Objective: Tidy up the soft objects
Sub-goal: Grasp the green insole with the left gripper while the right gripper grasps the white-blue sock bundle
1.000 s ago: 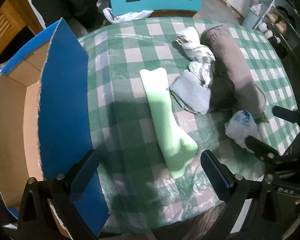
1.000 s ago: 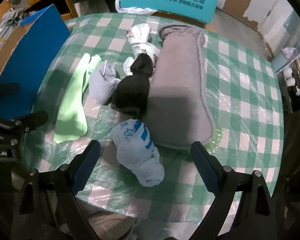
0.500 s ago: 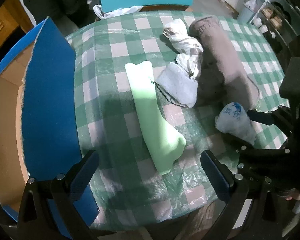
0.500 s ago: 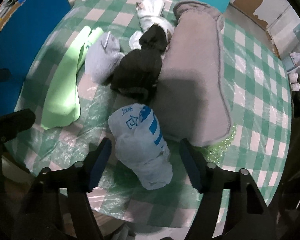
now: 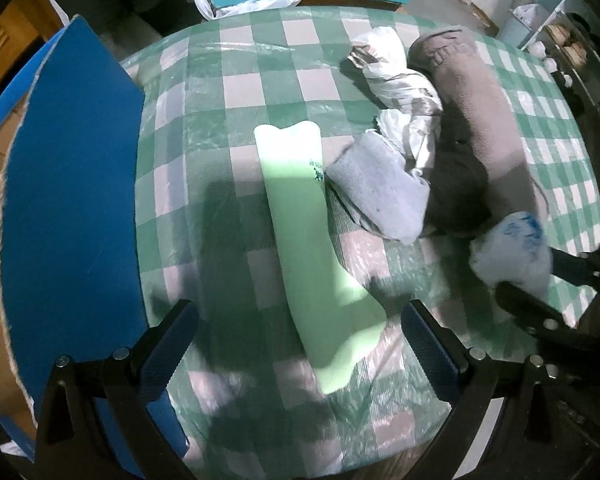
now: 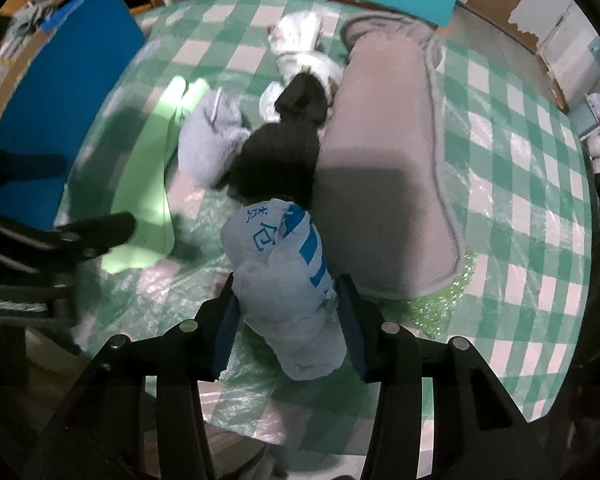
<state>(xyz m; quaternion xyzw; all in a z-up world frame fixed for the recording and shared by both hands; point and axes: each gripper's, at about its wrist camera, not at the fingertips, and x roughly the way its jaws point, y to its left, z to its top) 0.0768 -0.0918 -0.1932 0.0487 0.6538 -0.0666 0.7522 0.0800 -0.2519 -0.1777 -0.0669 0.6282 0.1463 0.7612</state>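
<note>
Between the closing right tool (image 6: 286, 320) (pads touching) lies the white bundle (image 6: 284, 268).

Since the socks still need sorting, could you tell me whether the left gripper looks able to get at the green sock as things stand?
Probably yes: the left gripper hangs open with the green sock lying flat between its fingers, nothing covering that end.

Light-green sock (image 5: 312, 236): flat, laid lengthwise. Pale grey rolled sock (image 5: 376, 190): touches its right edge. Black sock bundle (image 6: 280, 152): between grey roll and long taupe fleece piece (image 6: 384, 168). White patterned twisted cloth (image 5: 396, 80): behind. White bundle with blue print (image 6: 288, 276): nearest.
</note>
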